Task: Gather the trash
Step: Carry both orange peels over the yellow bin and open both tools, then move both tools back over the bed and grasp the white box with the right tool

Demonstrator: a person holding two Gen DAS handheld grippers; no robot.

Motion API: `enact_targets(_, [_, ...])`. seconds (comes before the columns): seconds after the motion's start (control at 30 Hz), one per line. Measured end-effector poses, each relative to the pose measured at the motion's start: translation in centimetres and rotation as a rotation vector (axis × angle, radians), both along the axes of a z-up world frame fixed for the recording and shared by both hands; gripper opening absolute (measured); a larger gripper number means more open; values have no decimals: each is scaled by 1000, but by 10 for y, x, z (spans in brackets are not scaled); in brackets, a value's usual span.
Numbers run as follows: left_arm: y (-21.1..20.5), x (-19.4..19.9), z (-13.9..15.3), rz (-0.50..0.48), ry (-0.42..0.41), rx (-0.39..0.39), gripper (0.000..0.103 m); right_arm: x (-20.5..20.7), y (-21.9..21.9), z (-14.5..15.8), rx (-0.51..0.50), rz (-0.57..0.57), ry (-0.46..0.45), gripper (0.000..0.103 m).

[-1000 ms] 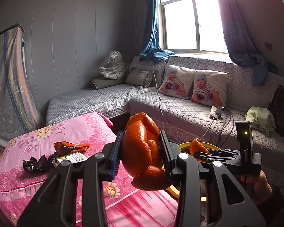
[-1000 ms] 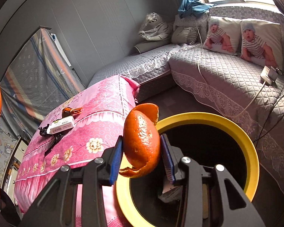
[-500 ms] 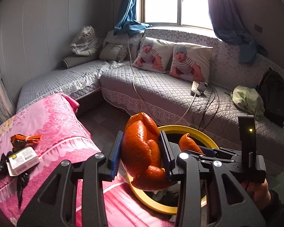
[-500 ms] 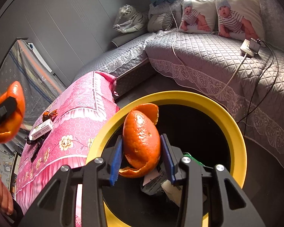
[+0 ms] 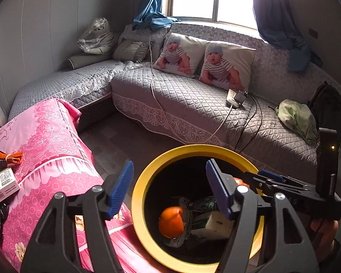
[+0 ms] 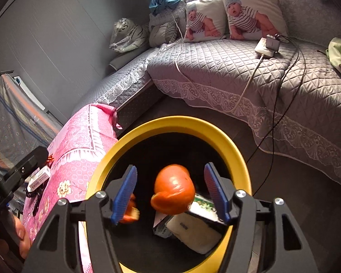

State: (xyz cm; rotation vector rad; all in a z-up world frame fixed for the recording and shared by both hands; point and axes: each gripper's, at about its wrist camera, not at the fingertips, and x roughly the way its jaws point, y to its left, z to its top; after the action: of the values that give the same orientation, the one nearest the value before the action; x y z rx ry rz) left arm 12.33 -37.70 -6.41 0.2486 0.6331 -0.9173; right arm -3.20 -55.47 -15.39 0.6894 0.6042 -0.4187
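A yellow-rimmed black trash bin (image 5: 145, 234) (image 6: 216, 132) stands on the floor beside the pink table. My left gripper (image 5: 169, 190) is open and empty above the bin's rim. An orange peel (image 5: 171, 221) lies inside the bin among wrappers. My right gripper (image 6: 170, 190) is open above the bin. An orange peel (image 6: 174, 188) is between its spread jaws, free of them, over the bin. A second peel (image 6: 130, 211) shows behind the left finger. A white carton (image 5: 1, 185) (image 6: 39, 177), an orange wrapper (image 5: 5, 159) and a black wrapper (image 5: 1, 213) lie on the table.
The pink floral tablecloth (image 5: 52, 147) covers the table left of the bin. A grey quilted corner sofa (image 5: 193, 104) with baby-print pillows, a power strip and trailing cables runs behind the bin. The right gripper's body (image 5: 307, 188) reaches over the bin's right rim.
Both grippers moved over the bin and opened. The left gripper's peel dropped into the bin. The right gripper's peel has come free of its jaws.
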Motion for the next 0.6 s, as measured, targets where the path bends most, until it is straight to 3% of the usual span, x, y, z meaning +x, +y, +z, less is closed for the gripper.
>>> enact_targets(0.07, [7,2,4,13,8,-28,87,-6,-3,8,-10,-15,-15,61])
enact_targets(0.17, [25,5,13,46,1,-90,95,-11,1,19,-42,-17,-27,66])
enact_targets(0.37, [71,21,39,171,-32,-167,95,4,28,43,-138,70,-52,67])
enact_targets(0.43, [95,30,52,229,-57,-195,95,14,46,54,-188,125,-70,75])
enact_targets(0.6, [173,53,84,453,-202,-218,95,53,104,76,-325,282,-79,77])
